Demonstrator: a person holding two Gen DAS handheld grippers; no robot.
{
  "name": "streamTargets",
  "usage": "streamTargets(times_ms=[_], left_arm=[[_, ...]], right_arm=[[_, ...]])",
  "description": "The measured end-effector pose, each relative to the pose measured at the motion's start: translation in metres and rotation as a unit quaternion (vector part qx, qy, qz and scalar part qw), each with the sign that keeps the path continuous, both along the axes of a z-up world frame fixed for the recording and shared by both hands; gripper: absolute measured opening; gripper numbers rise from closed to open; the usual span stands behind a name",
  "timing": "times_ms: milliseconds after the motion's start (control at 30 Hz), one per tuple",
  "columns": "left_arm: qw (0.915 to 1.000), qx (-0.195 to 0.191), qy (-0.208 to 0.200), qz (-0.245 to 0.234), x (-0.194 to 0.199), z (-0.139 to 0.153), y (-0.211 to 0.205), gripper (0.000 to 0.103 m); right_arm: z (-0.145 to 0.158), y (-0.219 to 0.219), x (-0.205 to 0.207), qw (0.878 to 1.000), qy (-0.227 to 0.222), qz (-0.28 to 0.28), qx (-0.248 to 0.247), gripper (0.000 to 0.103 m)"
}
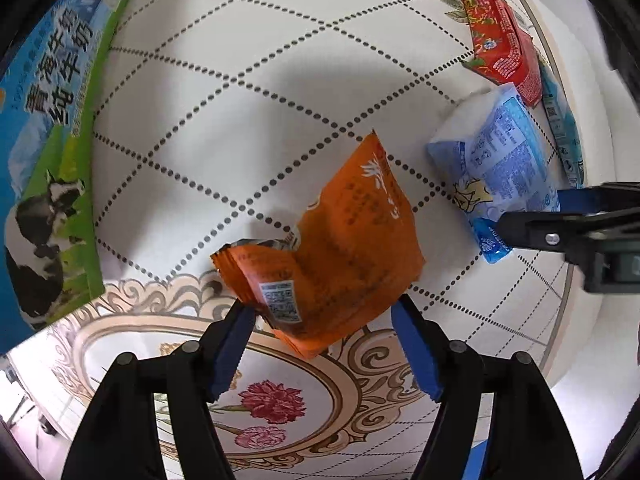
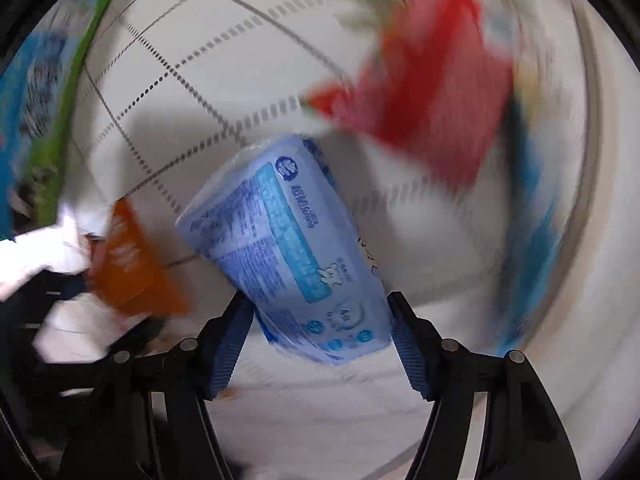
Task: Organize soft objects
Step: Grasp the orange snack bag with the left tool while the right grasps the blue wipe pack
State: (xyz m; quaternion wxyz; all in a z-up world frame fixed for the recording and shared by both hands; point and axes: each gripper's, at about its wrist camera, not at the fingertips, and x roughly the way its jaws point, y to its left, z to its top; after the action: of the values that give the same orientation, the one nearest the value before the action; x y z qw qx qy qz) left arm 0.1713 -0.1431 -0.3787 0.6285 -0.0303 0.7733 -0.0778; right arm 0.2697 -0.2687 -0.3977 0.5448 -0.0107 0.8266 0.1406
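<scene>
Both tongs are loaded right now. The left tongs are clamped on the orange packet at its lower end, and the packet stands up over the patterned bench, its near corner folded and crumpled by the squeeze. That tells me it is light, thin foil, limp rather than stiff, and a little slick; a grip across the flat body would likely hold better than one on the sealed edge.

The right tongs are closed around the blue tissue pack, pads pressing its 2 long sides near the bottom end. It looks puffy and compressible, so I'd judge it gives under pressure and could slide in its plastic wrap if held loosely.

Off to the far side lie a red packet and a thin blue pack by the bench edge, with a milk carton box on the opposite side.

The right wrist view is badly smeared: only the tissue pack is sharp. I can't tell whether either held item touches the bench, and the box is cut off by the frame.
</scene>
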Motion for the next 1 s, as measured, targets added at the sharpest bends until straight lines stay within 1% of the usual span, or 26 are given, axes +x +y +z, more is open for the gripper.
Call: streamTargets(times_ms=[33,67,100,133,167,200,233,267,300,367,400,433,467,500,533,567,600,667,767,833,867,900,933,1000], left_arm=[[1.0,0.001,-0.002,-0.005,0.001,0.002,-0.002,0.069],[0.9999,0.0,-0.005,-0.009,0.012,0.009,0.004,0.069],[0.9998,-0.001,-0.011,-0.016,0.013,0.012,0.001,0.069],[0.9997,-0.002,-0.014,-0.022,0.008,0.012,0.002,0.069],[0.9995,-0.004,-0.014,-0.028,0.009,0.012,-0.002,0.067],[0.9995,-0.008,-0.014,-0.028,0.009,0.012,-0.004,0.056],[0.9996,-0.013,-0.011,-0.024,0.011,0.011,-0.005,0.049],[0.9997,-0.017,-0.004,-0.019,0.013,0.01,-0.005,0.04],[0.9997,-0.024,-0.002,-0.008,0.013,0.01,-0.003,0.038],[0.9997,-0.023,-0.006,-0.002,0.013,0.013,-0.002,0.036],[0.9998,-0.019,-0.009,-0.002,0.012,0.015,-0.001,0.035],[0.9998,-0.017,-0.012,-0.004,0.012,0.018,0.0,0.034],[0.9997,-0.017,-0.015,-0.004,0.01,0.02,0.0,0.033],[0.9997,-0.018,-0.017,-0.004,0.009,0.022,0.0,0.032],[0.9996,-0.02,-0.017,-0.004,0.007,0.025,-0.001,0.031],[0.9995,-0.025,-0.018,-0.001,0.006,0.029,-0.001,0.03],[0.9993,-0.03,-0.021,0.001,0.006,0.033,-0.001,0.029],[0.9987,-0.038,-0.033,0.004,0.003,0.044,-0.003,0.028],[0.9976,-0.045,-0.053,-0.004,0.0,0.06,-0.003,0.027],[0.9971,-0.049,-0.054,-0.021,-0.002,0.065,-0.009,0.027],[0.9965,-0.056,-0.056,-0.028,-0.002,0.067,-0.009,0.03],[0.9957,-0.06,-0.059,-0.038,0.0,0.068,-0.007,0.03],[0.9954,-0.06,-0.055,-0.05,0.001,0.07,-0.007,0.031],[0.9941,-0.06,-0.035,-0.083,-0.005,0.071,-0.007,0.031]], right_arm=[[0.007,-0.002,0.001,1.0,-0.022,0.001,-0.004,0.082],[0.014,-0.003,0.002,0.999,-0.05,0.009,-0.018,0.086],[0.023,-0.002,0.003,0.995,-0.085,0.022,-0.037,0.087],[0.03,0.001,0.005,0.992,-0.11,0.037,-0.045,0.089],[0.034,0.006,0.004,0.99,-0.122,0.047,-0.042,0.09],[0.037,0.012,0.004,0.989,-0.129,0.058,-0.032,0.09],[0.036,0.019,0.004,0.989,-0.126,0.067,-0.023,0.09],[0.032,0.024,-0.001,0.99,-0.121,0.071,-0.021,0.09],[0.027,0.027,0.0,0.99,-0.115,0.073,-0.023,0.09],[0.016,0.032,0.001,0.991,-0.109,0.066,-0.039,0.089],[0.011,0.031,0.002,0.992,-0.104,0.053,-0.045,0.086],[0.007,0.028,0.003,0.993,-0.096,0.034,-0.055,0.078],[0.01,0.029,0.005,0.992,-0.109,0.025,-0.056,0.069],[0.012,0.027,0.006,0.992,-0.108,0.016,-0.055,0.065],[0.014,0.025,0.007,0.993,-0.104,0.003,-0.048,0.056],[0.016,0.019,0.007,0.994,-0.098,-0.015,-0.039,0.049],[0.018,0.012,0.008,0.994,-0.094,-0.033,-0.035,0.048],[0.025,0.001,0.007,0.993,-0.099,-0.051,-0.035,0.043],[0.039,-0.019,0.003,0.99,-0.103,-0.089,-0.022,0.043],[0.05,-0.026,-0.003,0.988,-0.111,-0.105,-0.019,0.042],[0.053,-0.028,-0.005,0.988,-0.112,-0.108,-0.018,0.042],[0.055,-0.032,-0.011,0.987,-0.11,-0.113,-0.016,0.042],[0.053,-0.035,-0.025,0.987,-0.109,-0.119,-0.013,0.042],[0.048,-0.045,-0.041,0.987,-0.101,-0.127,-0.011,0.042]])
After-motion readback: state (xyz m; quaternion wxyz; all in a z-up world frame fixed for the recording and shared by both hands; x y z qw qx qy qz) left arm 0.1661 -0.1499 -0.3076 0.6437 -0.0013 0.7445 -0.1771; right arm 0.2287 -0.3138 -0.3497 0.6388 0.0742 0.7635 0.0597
